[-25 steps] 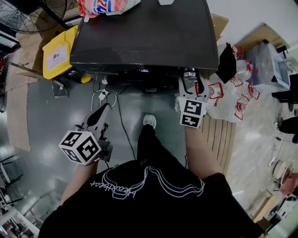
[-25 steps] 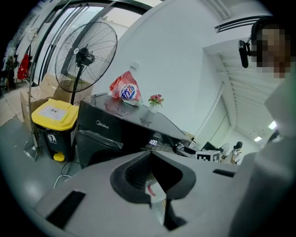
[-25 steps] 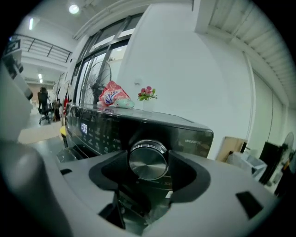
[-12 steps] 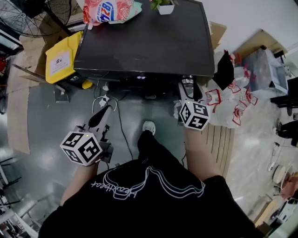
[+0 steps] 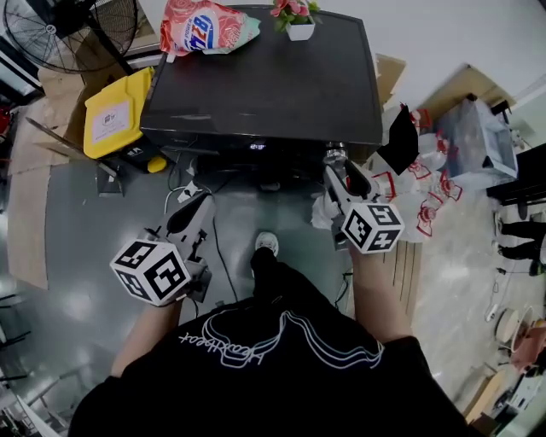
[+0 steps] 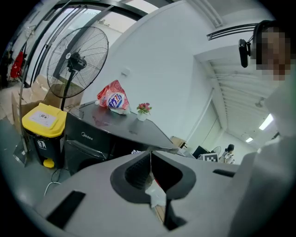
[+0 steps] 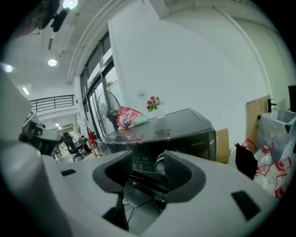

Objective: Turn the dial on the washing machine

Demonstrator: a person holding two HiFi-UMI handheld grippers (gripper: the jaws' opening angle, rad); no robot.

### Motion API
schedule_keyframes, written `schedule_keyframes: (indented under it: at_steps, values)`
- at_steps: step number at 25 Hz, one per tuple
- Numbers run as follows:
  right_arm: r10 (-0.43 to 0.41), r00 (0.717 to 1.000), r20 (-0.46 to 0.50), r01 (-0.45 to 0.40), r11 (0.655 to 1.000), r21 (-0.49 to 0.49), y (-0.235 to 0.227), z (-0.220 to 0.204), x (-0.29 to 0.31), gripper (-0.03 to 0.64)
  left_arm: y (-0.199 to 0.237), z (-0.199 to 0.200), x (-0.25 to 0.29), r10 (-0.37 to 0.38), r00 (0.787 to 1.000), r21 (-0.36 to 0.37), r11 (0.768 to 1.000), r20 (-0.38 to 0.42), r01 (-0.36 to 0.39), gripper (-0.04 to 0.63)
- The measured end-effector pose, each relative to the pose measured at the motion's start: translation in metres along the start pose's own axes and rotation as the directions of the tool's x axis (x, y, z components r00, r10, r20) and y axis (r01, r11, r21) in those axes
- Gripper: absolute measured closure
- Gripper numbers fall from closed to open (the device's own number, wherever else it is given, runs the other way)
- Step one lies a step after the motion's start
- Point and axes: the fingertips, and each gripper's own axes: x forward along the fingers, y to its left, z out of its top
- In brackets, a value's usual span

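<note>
The dark washing machine (image 5: 256, 77) stands ahead of me, its front panel facing me. Its silver dial (image 5: 334, 154) sits at the panel's right end; the right gripper view shows the dial (image 7: 160, 165) just past the right-hand jaw. My right gripper (image 5: 341, 168) hovers just short of the dial, its jaws closing with nothing between them (image 7: 148, 162). My left gripper (image 5: 194, 212) hangs low to the left, away from the machine, with its jaws shut on nothing (image 6: 150, 155).
A detergent bag (image 5: 205, 27) and a small flower pot (image 5: 297, 21) rest on the machine's lid. A yellow-lidded bin (image 5: 115, 115) and a fan (image 5: 77, 26) stand to the left. Plastic bags (image 5: 418, 205) lie to the right, cables (image 5: 183, 183) on the floor.
The right gripper has drawn back a little from the panel and tilted toward the right. The head view has shifted, showing more of the lid. The left gripper has barely moved.
</note>
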Motion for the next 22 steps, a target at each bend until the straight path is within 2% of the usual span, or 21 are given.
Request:
schedule_keyframes:
  at_steps: [4,7,9,12,22]
  values:
    - [0.103,0.994,0.035,-0.103,0.995,-0.013,0.034,0.021,-0.039,0.450,-0.023,0.008,-0.006,-0.051,0.998,0.022,0.999,0.023,0.050,0.584]
    - [0.239,0.968,0.081,-0.244,0.969,0.044,0.066,0.042,-0.070,0.503,-0.045,0.014,-0.011,-0.096,0.994,0.035,0.995,0.051,0.094,0.584]
    - [0.296,0.950,0.103,-0.301,0.953,0.041,0.085,0.055,-0.092,0.550,-0.062,0.016,-0.016,-0.133,0.989,0.050,0.990,0.060,0.130,0.584]
    - [0.329,0.939,0.103,-0.330,0.944,-0.003,0.104,0.070,-0.118,0.612,-0.088,0.019,-0.023,-0.190,0.980,0.090,0.979,0.061,0.184,0.584]
    - [0.350,0.927,0.134,-0.341,0.936,-0.087,0.144,0.079,-0.176,0.612,-0.149,0.008,-0.051,-0.316,0.948,0.192,0.933,0.031,0.305,0.584]
